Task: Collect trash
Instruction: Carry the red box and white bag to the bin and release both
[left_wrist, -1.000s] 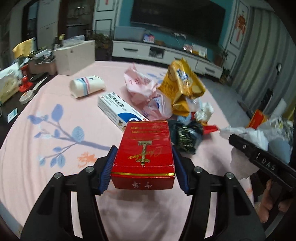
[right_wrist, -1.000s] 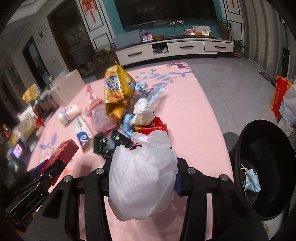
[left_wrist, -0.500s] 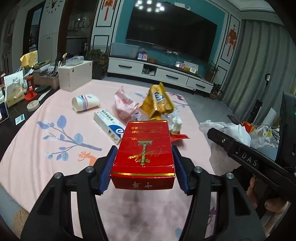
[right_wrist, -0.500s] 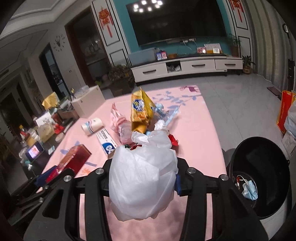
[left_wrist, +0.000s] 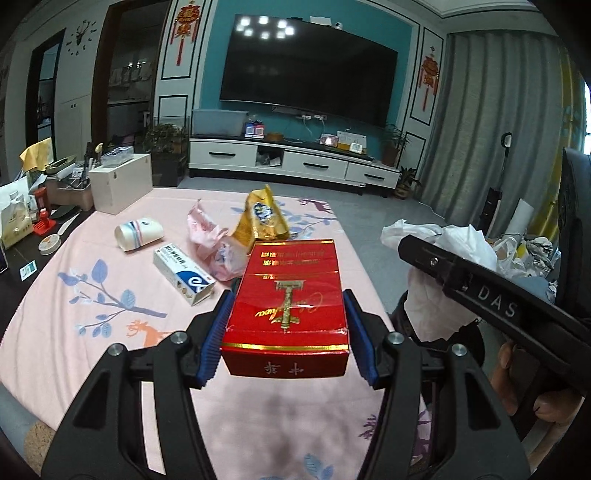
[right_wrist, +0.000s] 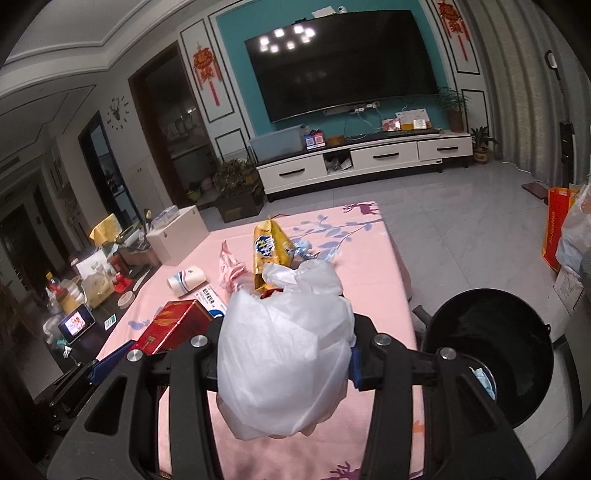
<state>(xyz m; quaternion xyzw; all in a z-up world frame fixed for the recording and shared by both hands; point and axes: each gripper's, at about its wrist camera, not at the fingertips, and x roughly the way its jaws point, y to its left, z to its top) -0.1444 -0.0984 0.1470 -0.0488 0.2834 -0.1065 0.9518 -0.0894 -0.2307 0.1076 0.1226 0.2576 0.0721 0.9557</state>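
Observation:
My left gripper (left_wrist: 286, 332) is shut on a red and gold box (left_wrist: 290, 306), held up off the pink tablecloth (left_wrist: 92, 314). My right gripper (right_wrist: 284, 354) is shut on a crumpled white plastic bag (right_wrist: 282, 354), also lifted clear of the table. In the left wrist view the right gripper's arm and the white bag (left_wrist: 443, 243) show at the right. The red box (right_wrist: 170, 326) shows at lower left in the right wrist view. A black trash bin (right_wrist: 491, 350) stands by the table's right edge with a blue mask (right_wrist: 484, 380) inside.
Left on the table: a gold snack bag (left_wrist: 264, 218), pink plastic wrapper (left_wrist: 210, 236), white and blue box (left_wrist: 183, 271), paper cup (left_wrist: 138, 232) on its side. A white box (left_wrist: 120, 186) and clutter fill the left side. A TV stand (right_wrist: 362, 158) is behind.
Both grippers have risen and tilted upward with their loads; the table's trash pile has dropped lower and farther in view, and the TV wall has come into sight.

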